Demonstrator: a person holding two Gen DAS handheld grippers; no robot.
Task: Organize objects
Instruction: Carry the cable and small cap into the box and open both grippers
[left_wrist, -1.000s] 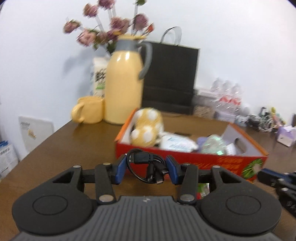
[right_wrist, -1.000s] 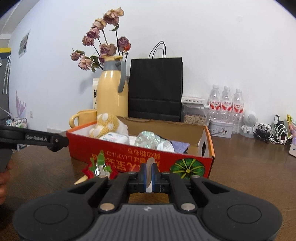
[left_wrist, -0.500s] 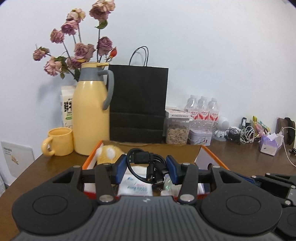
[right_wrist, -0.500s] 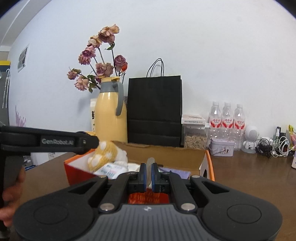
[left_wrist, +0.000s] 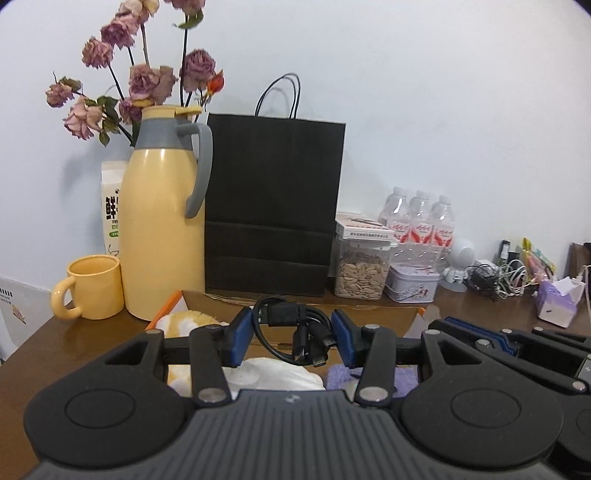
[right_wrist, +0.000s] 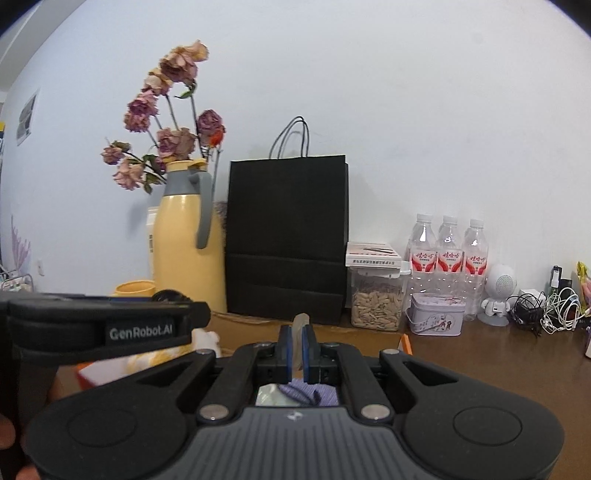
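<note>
left gripper (left_wrist: 293, 338): pads clamped on coiled black cable (left_wrist: 295, 330)
right gripper (right_wrist: 295, 349): nearly closed, pinching a thin translucent piece (right_wrist: 298, 332) — can't ID it
box (left_wrist: 221, 308): under both, contents at 6 o'clock
step: carrying over box
next: lower, then release — probably inside

Black bag (left_wrist: 273, 206) (thermos (left_wrist: 162, 229) beside) walls off the box (left_wrist: 295, 306).

My two wrist cameras both face the black paper bag (left_wrist: 275, 206) (right_wrist: 286, 236) from close by, sharing it.
</note>
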